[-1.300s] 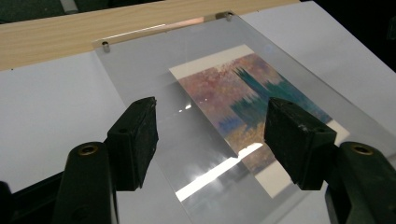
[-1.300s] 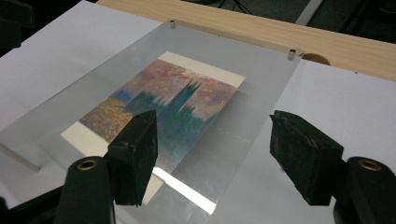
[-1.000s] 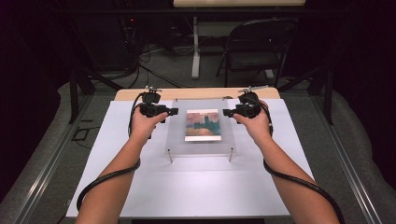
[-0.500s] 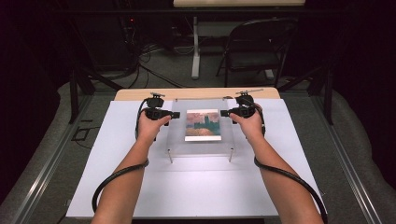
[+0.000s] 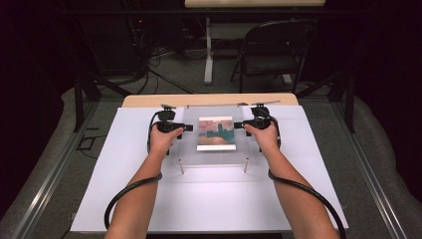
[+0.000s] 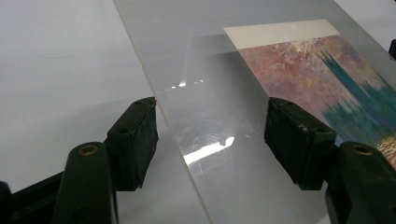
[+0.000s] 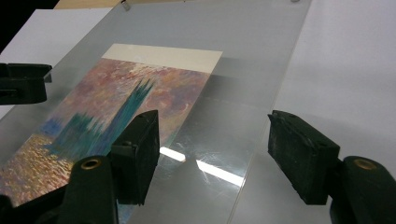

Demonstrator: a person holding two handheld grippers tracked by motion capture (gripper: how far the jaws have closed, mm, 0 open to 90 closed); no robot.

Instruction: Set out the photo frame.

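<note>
At the centre of the high view, a clear acrylic panel (image 5: 215, 134) over a painted print (image 5: 216, 133) is straddled by the left gripper (image 5: 188, 128) and right gripper (image 5: 238, 125), both wide open, nothing clamped. Both edges should be gripped together, level, before lifting.

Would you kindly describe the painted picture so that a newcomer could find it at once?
On the white table, between the two claws, lies a clear acrylic panel raised on small pegs. The picture sits at its middle: a pink and orange print with a dark teal tower, the one coloured thing on the white surface.
</note>
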